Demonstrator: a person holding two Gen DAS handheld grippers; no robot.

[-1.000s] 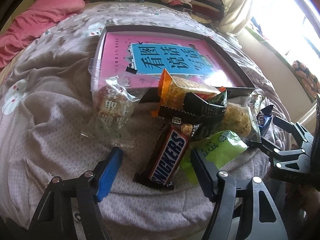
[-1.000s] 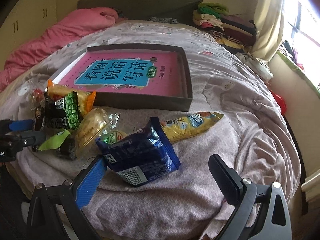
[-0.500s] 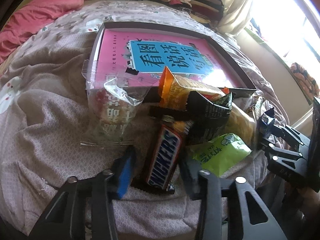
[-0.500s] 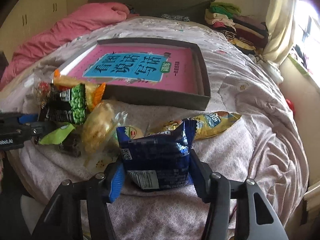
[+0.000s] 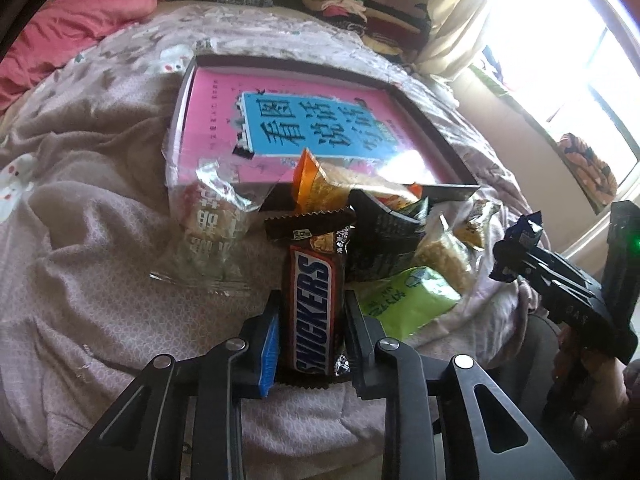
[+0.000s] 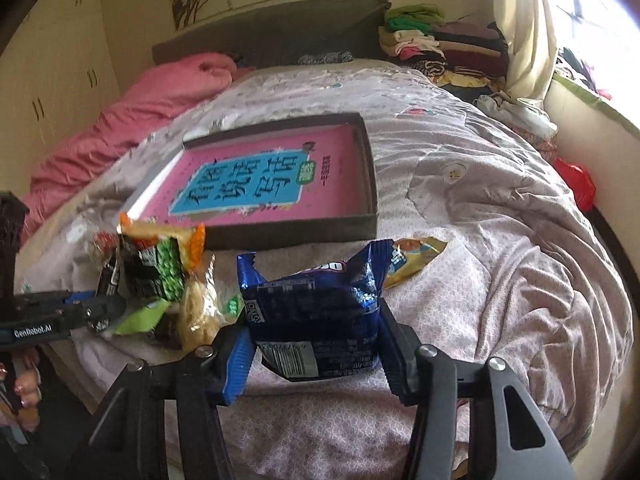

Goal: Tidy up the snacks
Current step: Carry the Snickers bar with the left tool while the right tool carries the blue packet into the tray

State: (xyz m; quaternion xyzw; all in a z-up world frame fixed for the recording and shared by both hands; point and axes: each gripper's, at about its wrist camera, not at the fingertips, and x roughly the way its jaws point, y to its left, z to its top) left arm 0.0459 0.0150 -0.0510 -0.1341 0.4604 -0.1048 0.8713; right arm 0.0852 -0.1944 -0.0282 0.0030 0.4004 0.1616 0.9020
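Note:
A Snickers bar (image 5: 312, 276) lies lengthwise on the quilt, and my left gripper (image 5: 313, 320) is shut on its near end. My right gripper (image 6: 316, 336) has a blue snack packet (image 6: 316, 300) between its jaws; they are still closing, the pads press its sides and it stands upright. A dark shallow box (image 6: 296, 232) holding a pink book (image 6: 256, 176) sits just beyond. Between the grippers lie an orange packet (image 5: 320, 188), a black pea packet (image 5: 384, 240), a green packet (image 5: 404, 300) and a clear-wrapped cake (image 5: 208, 232).
A yellow packet (image 6: 416, 256) lies behind the blue one, by the box's near corner. A pink blanket (image 6: 132, 120) fills the bed's far left. Folded clothes (image 6: 440, 44) are stacked at the headboard. The bed drops off at the right towards the window wall (image 6: 580, 112).
Both grippers went from wide open to closed: the left slid forward around the Snickers bar and shut on it. The right closed on the blue packet, which now stands upright and slightly raised.

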